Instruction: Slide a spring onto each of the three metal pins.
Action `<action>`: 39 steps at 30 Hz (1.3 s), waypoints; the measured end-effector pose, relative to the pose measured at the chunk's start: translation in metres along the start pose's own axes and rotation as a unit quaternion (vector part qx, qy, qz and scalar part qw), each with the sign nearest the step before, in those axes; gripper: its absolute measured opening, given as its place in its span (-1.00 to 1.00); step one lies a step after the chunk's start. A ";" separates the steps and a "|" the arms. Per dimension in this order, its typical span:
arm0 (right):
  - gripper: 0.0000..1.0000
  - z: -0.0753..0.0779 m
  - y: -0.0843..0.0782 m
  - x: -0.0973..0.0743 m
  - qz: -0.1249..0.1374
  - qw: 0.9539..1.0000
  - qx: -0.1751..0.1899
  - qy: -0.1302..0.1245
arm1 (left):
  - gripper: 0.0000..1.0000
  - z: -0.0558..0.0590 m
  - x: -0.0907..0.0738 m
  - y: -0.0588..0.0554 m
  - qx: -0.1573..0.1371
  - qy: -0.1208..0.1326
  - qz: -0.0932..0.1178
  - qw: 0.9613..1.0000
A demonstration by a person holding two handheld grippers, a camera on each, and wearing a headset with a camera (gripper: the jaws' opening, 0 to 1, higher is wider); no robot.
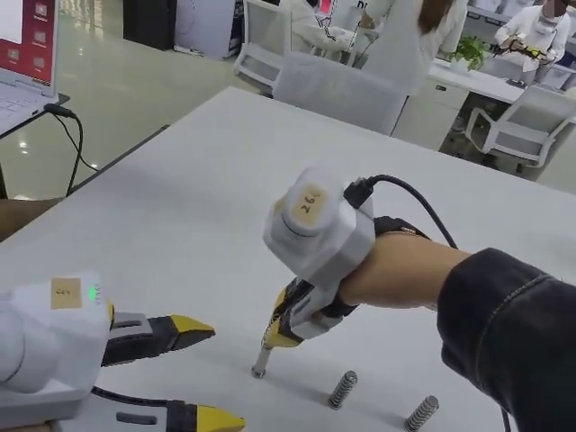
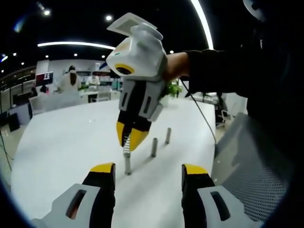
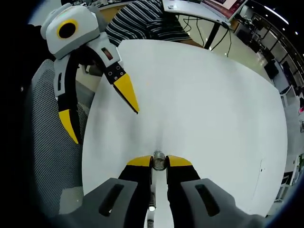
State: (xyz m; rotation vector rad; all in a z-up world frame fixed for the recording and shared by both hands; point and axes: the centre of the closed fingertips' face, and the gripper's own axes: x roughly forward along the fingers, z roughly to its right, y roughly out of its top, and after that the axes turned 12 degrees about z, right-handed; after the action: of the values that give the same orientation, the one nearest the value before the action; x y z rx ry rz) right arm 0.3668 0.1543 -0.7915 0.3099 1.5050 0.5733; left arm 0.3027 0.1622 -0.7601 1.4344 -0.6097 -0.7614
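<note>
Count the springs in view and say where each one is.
3. One spring is held by the right gripper at the top of a pin. The second spring and third spring stand upright on the table, seemingly over pins hidden inside.

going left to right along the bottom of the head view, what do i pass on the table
left hand-held gripper → metal pin → middle spring → rightmost spring
</note>
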 end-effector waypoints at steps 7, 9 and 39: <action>-0.84 -0.002 0.000 0.000 -0.002 1.000 -0.004 0.000 | 0.01 0.002 0.002 -0.001 0.000 -0.002 -0.001 1.000; -0.84 -0.002 -0.001 -0.001 -0.003 1.000 -0.004 -0.001 | 0.01 0.002 0.002 -0.001 0.000 -0.002 -0.001 1.000; -0.84 -0.003 -0.022 0.029 -0.023 1.000 0.020 0.006 | -0.01 0.002 0.001 -0.003 -0.001 -0.006 -0.006 1.000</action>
State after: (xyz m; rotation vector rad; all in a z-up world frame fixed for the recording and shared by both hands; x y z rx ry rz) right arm 0.3664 0.1510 -0.8273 0.3027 1.5330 0.5092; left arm 0.3016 0.1599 -0.7630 1.4330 -0.6101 -0.7804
